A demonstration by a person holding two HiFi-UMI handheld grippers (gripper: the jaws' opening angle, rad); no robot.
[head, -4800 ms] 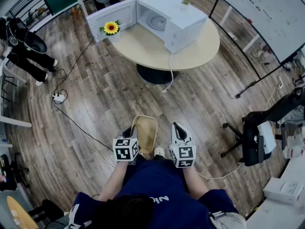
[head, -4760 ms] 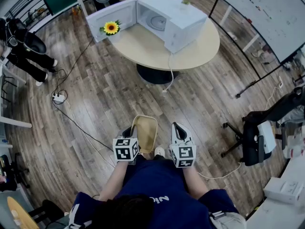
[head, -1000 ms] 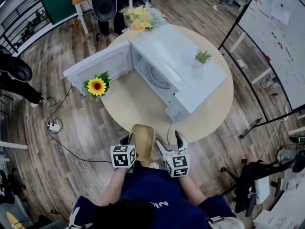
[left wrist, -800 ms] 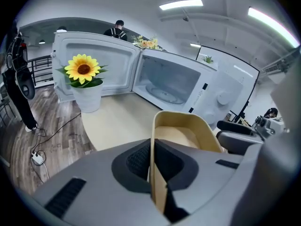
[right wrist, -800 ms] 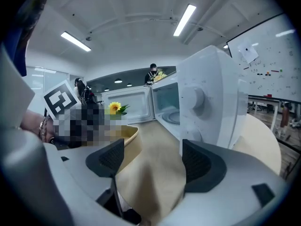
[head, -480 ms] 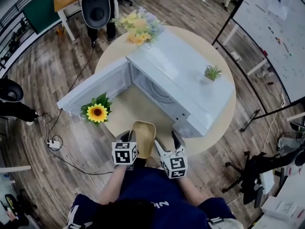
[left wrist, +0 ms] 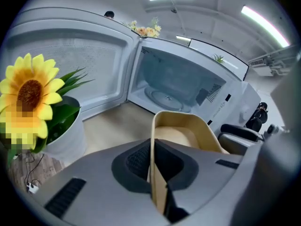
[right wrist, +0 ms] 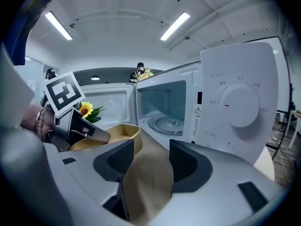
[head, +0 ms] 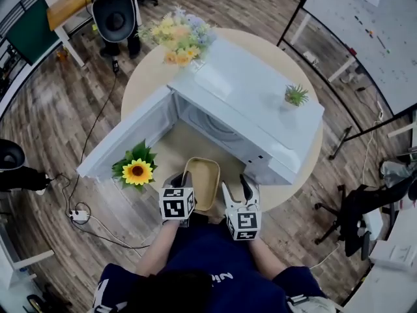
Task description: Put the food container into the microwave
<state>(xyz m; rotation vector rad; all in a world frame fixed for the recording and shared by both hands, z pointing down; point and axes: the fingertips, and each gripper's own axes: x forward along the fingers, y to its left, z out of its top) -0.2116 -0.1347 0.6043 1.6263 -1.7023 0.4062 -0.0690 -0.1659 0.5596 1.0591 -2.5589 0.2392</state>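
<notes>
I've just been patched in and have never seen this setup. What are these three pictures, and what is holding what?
There is no robot arm. A person holds a two-jaw gripper in each hand. The overhead picture comes from a camera on their head, and the other two ride on the grippers. The left gripper is clamped on a wall of the tan food container. The right gripper is open and grips nothing. On the round table stand a white microwave, door open, and a potted sunflower.

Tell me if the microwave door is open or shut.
Open: the door stands wide to the left, baring the microwave cavity and turntable.
</notes>
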